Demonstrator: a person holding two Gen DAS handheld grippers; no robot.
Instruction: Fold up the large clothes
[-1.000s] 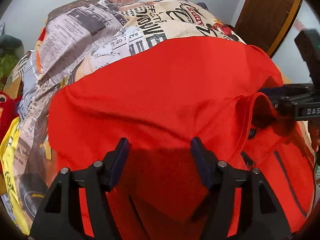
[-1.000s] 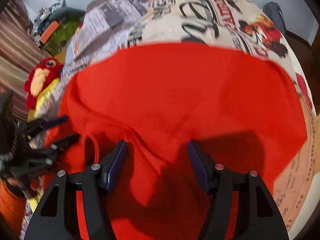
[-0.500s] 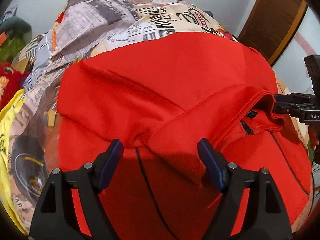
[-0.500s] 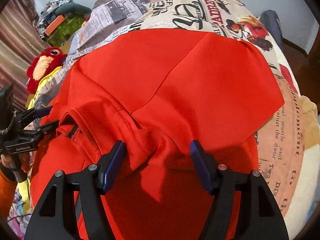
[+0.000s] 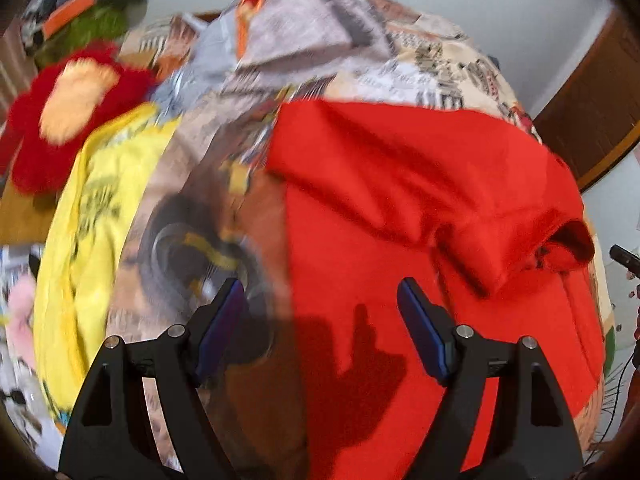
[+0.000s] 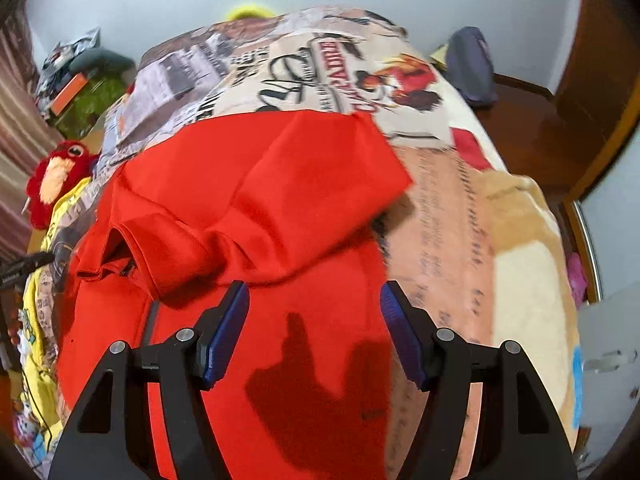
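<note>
The red garment (image 5: 400, 240) lies spread on the bed (image 6: 460, 216), over the newspaper-print cover, taking up most of the near half and running toward the near edge. Its upper part looks folded down over the lower part: a doubled layer with a straight fold line sits across the middle, and the collar opening (image 5: 568, 244) faces the bed's right side in the left wrist view. By my judgement one fold is done. The piece is still wide, the top layer is rumpled, and further folds and a smoothing look to be left.

The left gripper (image 5: 320, 320) hangs above the garment's left edge, half over bare cover, jaws standing wide with nothing between them. The right gripper (image 6: 314, 320) hangs over the garment's right half, its jaws also well apart and empty; only shadows fall on the cloth below each.

The left wrist view alone shows the yellow garment (image 5: 92, 216) draped along the bed's left edge with a pink scrap below it, though all of it is blurred. The right wrist view alone shows the bed's far right corner with a dark bag (image 6: 472, 68), the cream blanket (image 6: 520, 280) along the right edge and the wooden floor (image 6: 528, 120) beyond. The red plush toy (image 6: 56, 180) appears in both. A tip of the other gripper peeks in at each view's edge.
</note>
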